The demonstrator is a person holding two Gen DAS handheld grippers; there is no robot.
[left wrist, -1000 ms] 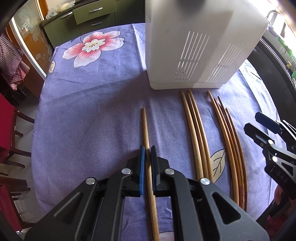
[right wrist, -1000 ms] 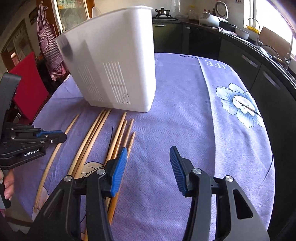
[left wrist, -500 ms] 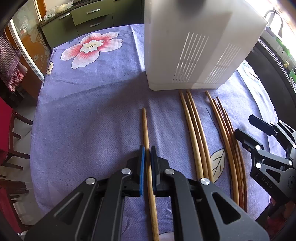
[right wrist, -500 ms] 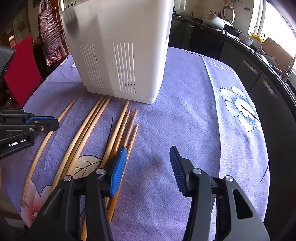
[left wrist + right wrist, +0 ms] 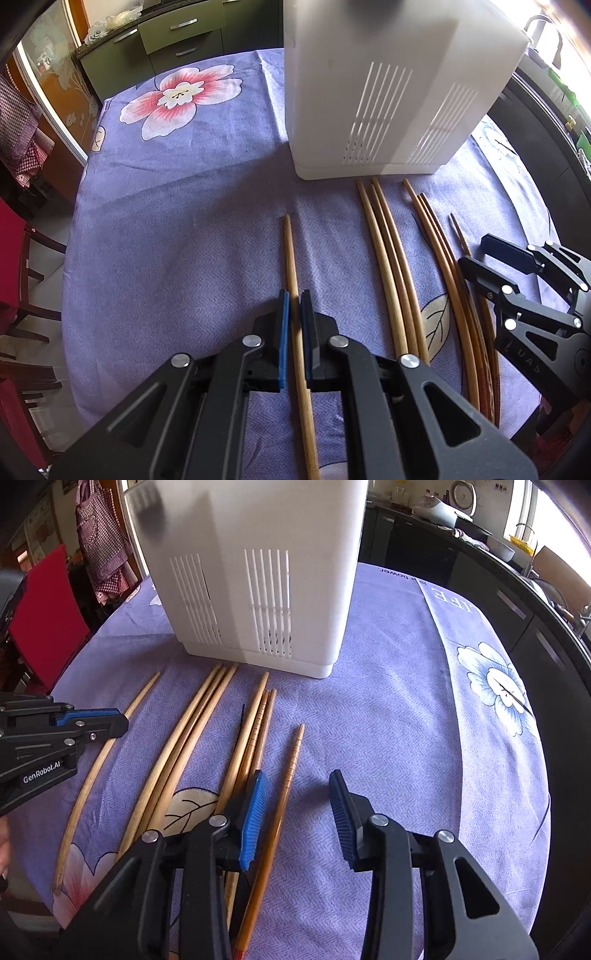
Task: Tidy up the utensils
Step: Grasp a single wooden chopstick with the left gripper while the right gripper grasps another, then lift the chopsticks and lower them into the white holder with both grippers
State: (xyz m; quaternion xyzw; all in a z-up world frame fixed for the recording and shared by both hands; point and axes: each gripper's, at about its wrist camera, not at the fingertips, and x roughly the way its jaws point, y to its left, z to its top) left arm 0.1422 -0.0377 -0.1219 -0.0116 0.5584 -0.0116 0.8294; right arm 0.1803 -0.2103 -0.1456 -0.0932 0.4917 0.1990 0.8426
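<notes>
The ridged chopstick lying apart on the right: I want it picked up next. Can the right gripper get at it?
Probably yes. The ridged chopstick already lies between the open, just-closing fingers of the right gripper, with bare tablecloth beside it.

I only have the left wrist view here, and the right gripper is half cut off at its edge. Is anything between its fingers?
Observer: Yes. In the right wrist view the right gripper is open, its jaws just closing, around a dark grooved chopstick lying by the left pad, not yet pinched.
Operator: Is that chopstick apart from the others?
Observer: Its tip is; it lies right of the cluster of three chopsticks.
Operator: Anything right of the white holder?
Observer: Only bare purple tablecloth with a pale blue flower printed on it; the white holder stands past the chopstick tips.
</notes>
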